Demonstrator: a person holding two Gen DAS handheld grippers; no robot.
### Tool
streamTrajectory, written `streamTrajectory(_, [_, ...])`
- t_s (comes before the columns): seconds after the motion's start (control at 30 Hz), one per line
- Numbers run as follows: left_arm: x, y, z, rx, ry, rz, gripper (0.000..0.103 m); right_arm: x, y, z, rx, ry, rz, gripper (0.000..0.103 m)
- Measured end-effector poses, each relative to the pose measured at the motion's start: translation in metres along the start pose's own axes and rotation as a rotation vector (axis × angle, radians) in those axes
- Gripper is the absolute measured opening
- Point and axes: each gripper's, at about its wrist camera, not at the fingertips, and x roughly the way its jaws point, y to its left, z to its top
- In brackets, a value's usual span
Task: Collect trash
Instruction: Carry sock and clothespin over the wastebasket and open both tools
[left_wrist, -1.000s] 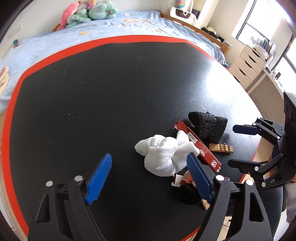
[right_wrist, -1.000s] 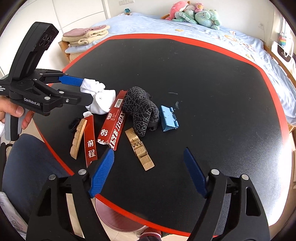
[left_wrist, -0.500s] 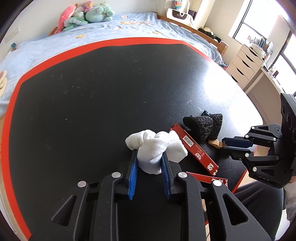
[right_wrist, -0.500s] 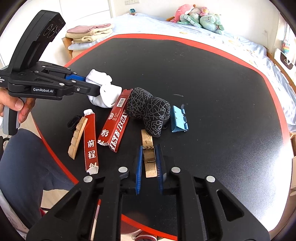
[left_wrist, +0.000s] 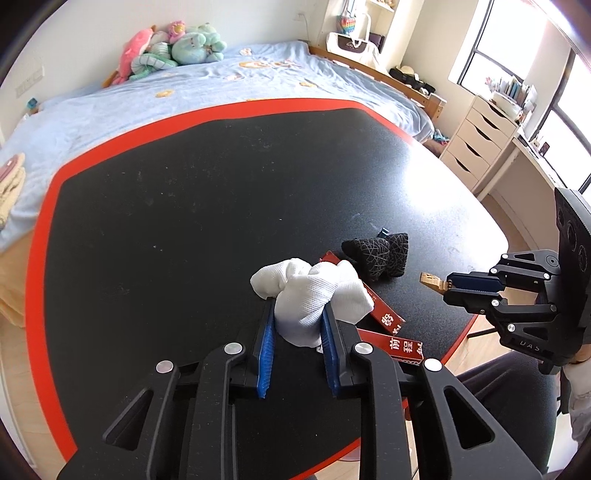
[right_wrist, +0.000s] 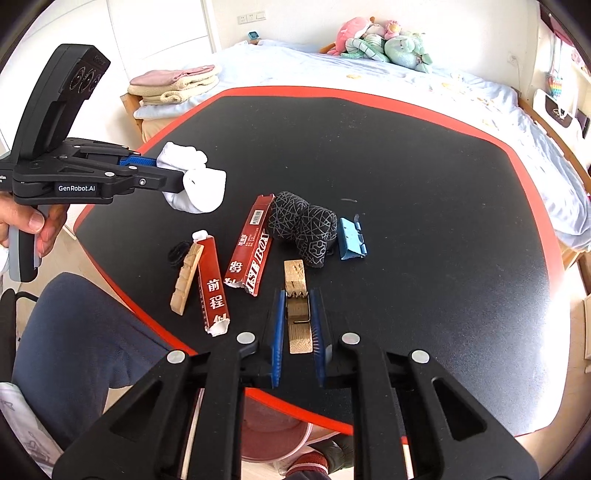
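Your left tool (left_wrist: 297, 325) is clamped nearly closed on the white cloth wad (left_wrist: 314, 295), held above the desk (left_wrist: 184, 221) near its front edge. Your right tool (right_wrist: 297, 321) is pinched tight on the wooden clothespin (right_wrist: 297, 306) there too.

The worktop (right_wrist: 424, 192) is black with a red border along its edge. Near its front left part lie 2 red cartons: a longer one (right_wrist: 255, 251) with a barcode and a narrower one (right_wrist: 213, 291) printed with white characters. Touching the narrower carton's left side is a wooden strip (right_wrist: 186, 280), with a small black loop (right_wrist: 178, 251) just beside its far end. A black patterned bundle (right_wrist: 306, 229) rests against the longer carton, and a blue folded piece (right_wrist: 351, 240) sits just beside the bundle.
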Motion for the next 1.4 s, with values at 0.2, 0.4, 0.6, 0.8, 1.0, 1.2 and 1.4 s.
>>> streamTrajectory(0.2, [-0.023,-0.021,-0.008,0.040,-0.025,-0.005,0.023,-0.030,0.008,-0.007,0.029,-0.030,0.003,0.013])
streamTrajectory(0.4, [-0.040,-0.040,-0.023,0.077,-0.035,-0.016,0.023,-0.057,0.021,-0.020,0.050,-0.050,-0.004,0.013])
streamTrajectory(0.6, [-0.051,-0.058,-0.043,0.108,-0.029,-0.038,0.023,-0.076,0.036,-0.038,0.082,-0.059,-0.001,0.013])
streamTrajectory(0.8, [-0.057,-0.077,-0.065,0.139,-0.012,-0.056,0.023,-0.090,0.048,-0.059,0.095,-0.061,0.002,0.013])
streamTrajectory(1.0, [-0.057,-0.092,-0.081,0.172,0.010,-0.073,0.023,-0.096,0.059,-0.079,0.111,-0.049,0.011,0.013])
streamTrajectory(1.2, [-0.053,-0.103,-0.097,0.187,0.033,-0.084,0.023,-0.093,0.066,-0.094,0.126,-0.029,0.028,0.013])
streamTrajectory(1.4, [-0.053,-0.109,-0.104,0.192,0.044,-0.088,0.023,-0.092,0.067,-0.100,0.128,-0.025,0.038,0.013])
